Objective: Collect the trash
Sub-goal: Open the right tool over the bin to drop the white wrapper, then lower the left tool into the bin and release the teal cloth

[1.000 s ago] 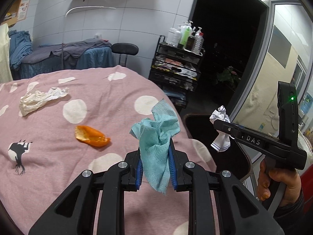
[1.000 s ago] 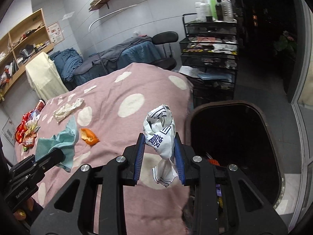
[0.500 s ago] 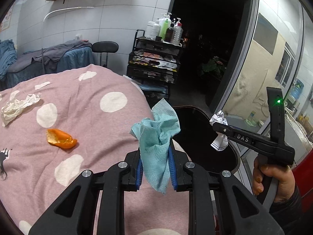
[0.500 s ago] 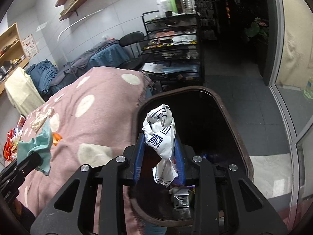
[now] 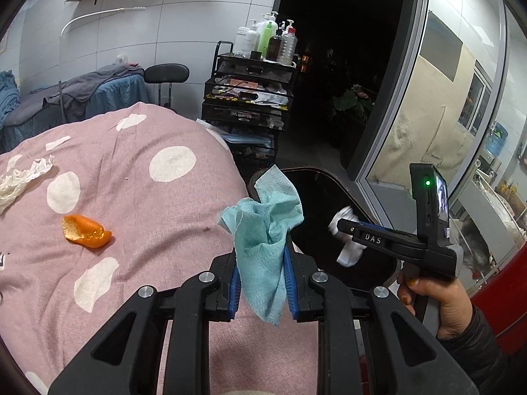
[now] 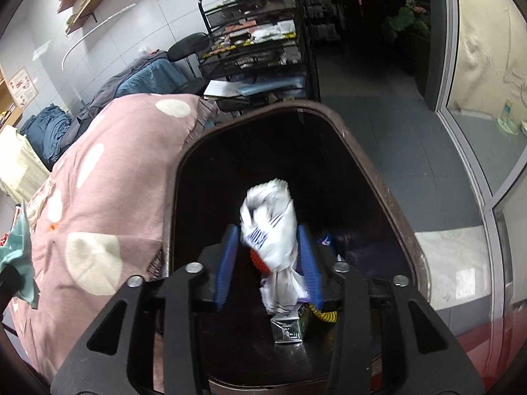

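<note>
Since the earlier frames, both hand-held grippers had swung from over the pink spotted bed (image 5: 138, 204) toward the dark trash bin (image 6: 378, 177) beside the bed's right edge. Right hand-held gripper (image 6: 267, 256) was now over the bin's mouth w/ jaws that had just been opening; the crumpled white printed wrapper (image 6: 268, 220) sat blurred between the blue pads, which stood apart from it on both sides, i.e. released. Other trash lay at the bin's bottom. Left hand-held gripper (image 5: 262, 279) was clenched on a teal paper towel (image 5: 263, 240), above the bed's right edge near the bin rim. On the bed: an orange peel (image 5: 86, 230) mid-left, and a crumpled white tissue (image 5: 23, 181) near the left edge. A person's hand (image 5: 431, 299) gripped the right tool's handle.
</note>
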Demonstrator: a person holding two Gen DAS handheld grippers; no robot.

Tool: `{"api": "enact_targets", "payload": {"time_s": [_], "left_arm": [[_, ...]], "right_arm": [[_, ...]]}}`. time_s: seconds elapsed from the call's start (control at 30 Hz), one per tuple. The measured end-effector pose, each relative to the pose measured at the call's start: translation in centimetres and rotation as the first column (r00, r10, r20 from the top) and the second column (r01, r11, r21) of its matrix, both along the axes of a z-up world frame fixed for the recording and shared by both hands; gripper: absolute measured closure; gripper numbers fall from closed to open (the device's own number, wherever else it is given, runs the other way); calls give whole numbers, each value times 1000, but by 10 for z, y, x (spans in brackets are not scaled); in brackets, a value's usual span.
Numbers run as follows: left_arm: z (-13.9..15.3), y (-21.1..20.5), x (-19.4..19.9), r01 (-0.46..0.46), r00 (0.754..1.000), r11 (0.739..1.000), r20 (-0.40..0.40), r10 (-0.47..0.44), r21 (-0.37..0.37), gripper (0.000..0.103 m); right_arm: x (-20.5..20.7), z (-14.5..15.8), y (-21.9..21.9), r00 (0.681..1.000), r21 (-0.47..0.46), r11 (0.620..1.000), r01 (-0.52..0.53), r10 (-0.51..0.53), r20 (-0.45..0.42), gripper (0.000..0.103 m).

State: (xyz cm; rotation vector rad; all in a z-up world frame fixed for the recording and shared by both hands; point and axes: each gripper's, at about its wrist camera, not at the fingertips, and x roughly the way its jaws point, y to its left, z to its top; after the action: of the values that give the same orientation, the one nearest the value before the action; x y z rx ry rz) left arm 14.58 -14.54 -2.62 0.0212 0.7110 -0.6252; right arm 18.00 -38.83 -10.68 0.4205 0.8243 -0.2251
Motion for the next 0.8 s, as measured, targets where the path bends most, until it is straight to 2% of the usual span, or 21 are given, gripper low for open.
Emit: {"api": "enact_targets", "payload": {"time_s": [0.03, 0.1, 0.2, 0.57, 0.8], "left_arm": [[0, -1, 0, 0, 1000, 1000, -1, 0, 1, 81], [-1, -2, 0, 1, 1000, 1000, -3, -1, 3, 81], [-1, -4, -1, 5, 1000, 1000, -3, -5, 5, 81], [5, -33, 1, 66, 998, 997, 16, -66, 30, 81], [-3, -60, 12, 113, 993, 992, -25, -112, 52, 81]], "right_arm": [[-1, -2, 0, 1000, 6, 1000, 4, -4, 1, 48], [-4, -3, 0, 1000, 8, 1000, 17, -17, 12, 37], [-9, -2, 1, 999, 3, 1000, 25, -25, 26, 29], [-36, 27, -15, 983, -8, 992, 126, -124, 134, 18], [-50, 43, -35, 964, -9, 978, 208, -203, 174, 14]]}}
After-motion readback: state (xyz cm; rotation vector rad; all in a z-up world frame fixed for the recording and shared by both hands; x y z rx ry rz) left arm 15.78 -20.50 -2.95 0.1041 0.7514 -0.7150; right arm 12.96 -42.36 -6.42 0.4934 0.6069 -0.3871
